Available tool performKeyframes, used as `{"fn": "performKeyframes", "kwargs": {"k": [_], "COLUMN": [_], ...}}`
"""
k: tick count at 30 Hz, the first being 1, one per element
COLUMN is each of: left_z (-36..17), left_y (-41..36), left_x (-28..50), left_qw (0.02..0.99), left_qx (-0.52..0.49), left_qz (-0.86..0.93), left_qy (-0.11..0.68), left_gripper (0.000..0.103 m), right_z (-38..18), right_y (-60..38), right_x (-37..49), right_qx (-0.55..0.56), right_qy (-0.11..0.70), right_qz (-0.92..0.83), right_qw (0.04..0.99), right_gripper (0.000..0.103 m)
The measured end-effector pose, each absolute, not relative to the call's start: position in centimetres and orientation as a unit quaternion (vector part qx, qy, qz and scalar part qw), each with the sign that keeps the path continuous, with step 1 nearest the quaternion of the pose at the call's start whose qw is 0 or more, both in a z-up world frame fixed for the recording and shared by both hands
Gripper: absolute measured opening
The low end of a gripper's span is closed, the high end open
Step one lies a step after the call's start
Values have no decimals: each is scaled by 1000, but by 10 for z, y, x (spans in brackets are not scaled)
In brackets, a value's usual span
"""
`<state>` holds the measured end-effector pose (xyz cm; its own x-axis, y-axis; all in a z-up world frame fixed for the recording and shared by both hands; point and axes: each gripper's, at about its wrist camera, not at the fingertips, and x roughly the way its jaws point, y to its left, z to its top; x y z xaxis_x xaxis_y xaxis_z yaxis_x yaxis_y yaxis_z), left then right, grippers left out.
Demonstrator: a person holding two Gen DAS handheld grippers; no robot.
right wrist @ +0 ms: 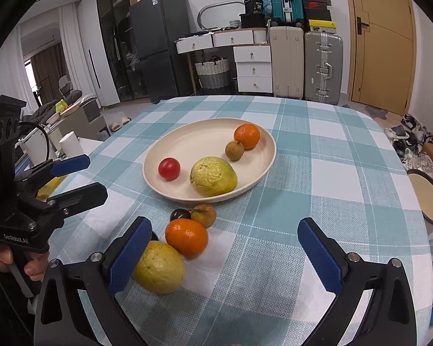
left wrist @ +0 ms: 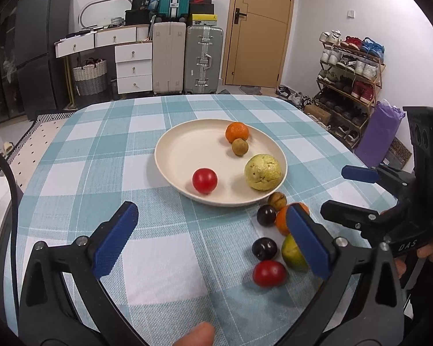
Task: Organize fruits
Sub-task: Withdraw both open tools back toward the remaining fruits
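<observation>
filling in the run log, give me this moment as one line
plate: tomato, guava, orange, longan | off plate: six fruits beside rim | left claw: open, empty | right claw: open, empty

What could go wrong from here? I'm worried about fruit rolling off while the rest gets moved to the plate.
1. The loose fruits sit bunched together: the orange touches the guava, so grabbing one may send its neighbours rolling.
2. The plate is shallow; its tomato could roll if a new fruit bumps it.
3. Both the left gripper and right gripper are near the cluster and might collide.
</observation>
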<state>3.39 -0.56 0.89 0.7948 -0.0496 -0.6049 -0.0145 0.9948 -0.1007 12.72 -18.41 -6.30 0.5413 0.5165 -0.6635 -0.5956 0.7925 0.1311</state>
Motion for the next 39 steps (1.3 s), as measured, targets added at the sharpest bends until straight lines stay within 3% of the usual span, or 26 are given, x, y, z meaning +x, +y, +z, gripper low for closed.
{"fn": "performKeyframes", "kwargs": {"k": [39], "left_z": [-19], "left_y": [-17], "left_x": [24], "left_qw": [934], "left_qx": [-46], "left_qz": [-33], "left_qy": [351], "left_gripper": [102], "right_z": [-90], "right_y": [-165], "right_x": [109], "right_qx": [-64], "right_qy": [425], "right_qz": [389], "right_qw": [815], "right_gripper": [101]}}
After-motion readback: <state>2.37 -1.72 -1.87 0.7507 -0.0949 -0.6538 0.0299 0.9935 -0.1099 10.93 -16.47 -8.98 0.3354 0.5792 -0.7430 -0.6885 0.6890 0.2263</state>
